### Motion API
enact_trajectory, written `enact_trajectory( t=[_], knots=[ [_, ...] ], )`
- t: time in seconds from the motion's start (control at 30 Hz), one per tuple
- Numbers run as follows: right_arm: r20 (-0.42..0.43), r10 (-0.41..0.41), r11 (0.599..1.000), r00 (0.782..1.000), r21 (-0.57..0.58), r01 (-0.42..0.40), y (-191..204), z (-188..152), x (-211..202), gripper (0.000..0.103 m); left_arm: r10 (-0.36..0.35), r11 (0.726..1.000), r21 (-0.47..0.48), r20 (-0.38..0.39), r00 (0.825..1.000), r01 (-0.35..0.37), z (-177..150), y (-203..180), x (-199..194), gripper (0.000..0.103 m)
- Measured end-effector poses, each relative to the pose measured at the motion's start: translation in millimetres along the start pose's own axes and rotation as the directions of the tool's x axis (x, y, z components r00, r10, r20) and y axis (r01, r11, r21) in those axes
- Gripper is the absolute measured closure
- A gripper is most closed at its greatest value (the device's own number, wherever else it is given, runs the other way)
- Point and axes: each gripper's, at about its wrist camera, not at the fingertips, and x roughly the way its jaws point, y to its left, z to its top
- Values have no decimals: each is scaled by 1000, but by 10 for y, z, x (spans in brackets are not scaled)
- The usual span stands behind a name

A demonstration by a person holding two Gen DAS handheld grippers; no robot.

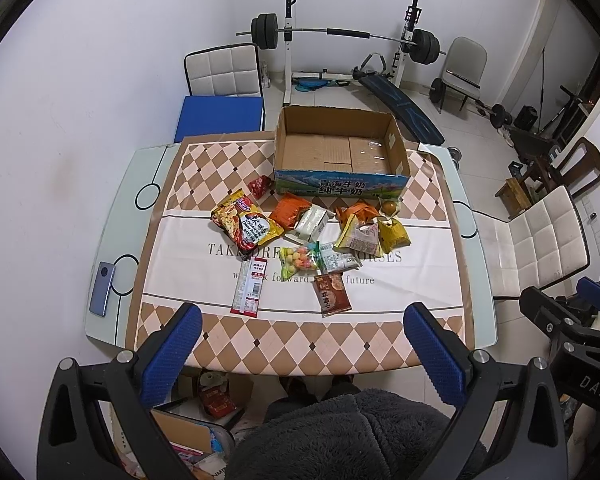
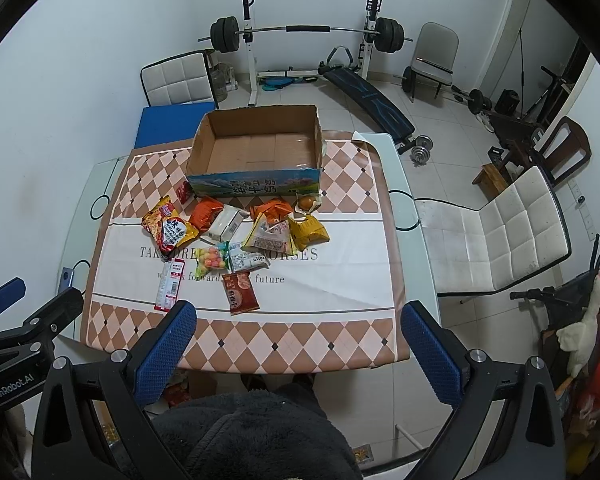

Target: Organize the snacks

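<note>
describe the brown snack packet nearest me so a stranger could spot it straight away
Start at the open cardboard box on the far side of the checkered tablecloth, then come toward the near edge past the snack pile. The brown snack packet lies alone on the white band, the only dark brown one, right of the long red-and-white barcode packet.

Printed across cloth [image 1: 400,280]: "TAK…RE…RSES" and "forward… future" (middle letters hidden by snacks). On box [image 1: 342,188] front: "青海牛奶 纯牛奶". On left gripper [image 2: 10,386] body, seen from right wrist: "GenRobot.AI". On right gripper [image 1: 596,386] body, seen from left wrist: "DAS".
</note>
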Motion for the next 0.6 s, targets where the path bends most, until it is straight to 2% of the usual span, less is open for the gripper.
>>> enact_trajectory(
  t=[0.6],
  knots=[
    [1,-1,1000,1000,0,1,11,-5,-2,0,-1,1000,-2,3,1000,1,-6,10,-13,0]
  ],
)
